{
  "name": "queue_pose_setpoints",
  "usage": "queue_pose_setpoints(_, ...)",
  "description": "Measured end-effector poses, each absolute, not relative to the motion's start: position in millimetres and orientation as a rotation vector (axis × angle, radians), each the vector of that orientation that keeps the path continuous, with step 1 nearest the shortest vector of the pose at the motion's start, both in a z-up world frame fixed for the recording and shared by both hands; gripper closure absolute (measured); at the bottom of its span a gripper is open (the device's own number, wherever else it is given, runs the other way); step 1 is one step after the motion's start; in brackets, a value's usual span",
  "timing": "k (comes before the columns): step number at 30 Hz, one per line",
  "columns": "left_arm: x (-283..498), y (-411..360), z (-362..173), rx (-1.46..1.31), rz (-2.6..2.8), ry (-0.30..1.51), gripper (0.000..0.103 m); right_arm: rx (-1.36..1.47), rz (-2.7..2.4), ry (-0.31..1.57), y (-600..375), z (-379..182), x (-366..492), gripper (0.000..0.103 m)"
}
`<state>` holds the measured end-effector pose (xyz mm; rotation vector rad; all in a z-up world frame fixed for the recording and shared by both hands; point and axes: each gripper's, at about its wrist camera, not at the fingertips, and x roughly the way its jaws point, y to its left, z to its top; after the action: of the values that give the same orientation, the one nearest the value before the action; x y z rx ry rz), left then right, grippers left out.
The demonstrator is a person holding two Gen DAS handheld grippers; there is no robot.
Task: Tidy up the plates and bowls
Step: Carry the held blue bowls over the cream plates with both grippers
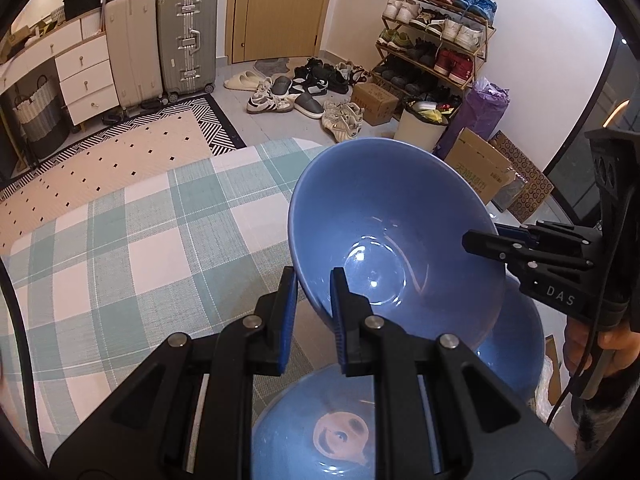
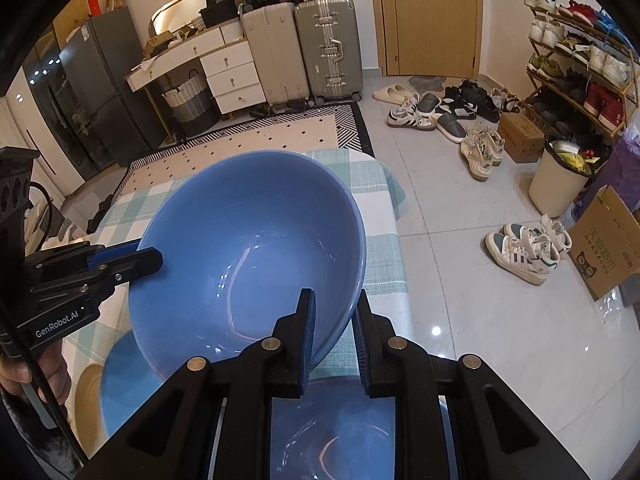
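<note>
A large blue bowl (image 1: 392,232) (image 2: 248,256) hangs tilted above the table, held from two sides. My left gripper (image 1: 314,284) is shut on its near rim, one pad inside and one outside. My right gripper (image 2: 335,304) is shut on the opposite rim the same way. Each gripper shows in the other's view: the right gripper (image 1: 480,240) at the bowl's right edge, the left gripper (image 2: 148,258) at its left edge. Under the lifted bowl sit two more blue bowls, one directly below (image 1: 320,432) (image 2: 332,432) and a second blue bowl (image 1: 516,344) (image 2: 124,384) beside it.
The table wears a green and white checked cloth (image 1: 140,240) (image 2: 384,256). A yellowish plate edge (image 2: 86,392) shows beside the bowls. Beyond the table lie a patterned rug (image 1: 120,160), scattered shoes (image 2: 480,152), a white bin (image 2: 560,184) and cardboard boxes (image 2: 612,248).
</note>
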<state>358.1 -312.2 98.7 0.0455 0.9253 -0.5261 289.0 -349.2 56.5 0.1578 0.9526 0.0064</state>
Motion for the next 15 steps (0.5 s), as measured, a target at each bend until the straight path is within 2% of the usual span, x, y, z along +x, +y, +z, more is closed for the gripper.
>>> queue_pose_setpoints(15, 311.7, -293.1, 142.4, 0.045, -0.511, 0.871, 0.089, 0.139, 0.036, 0.889, -331.7, 94.9, 257.0, 0.084)
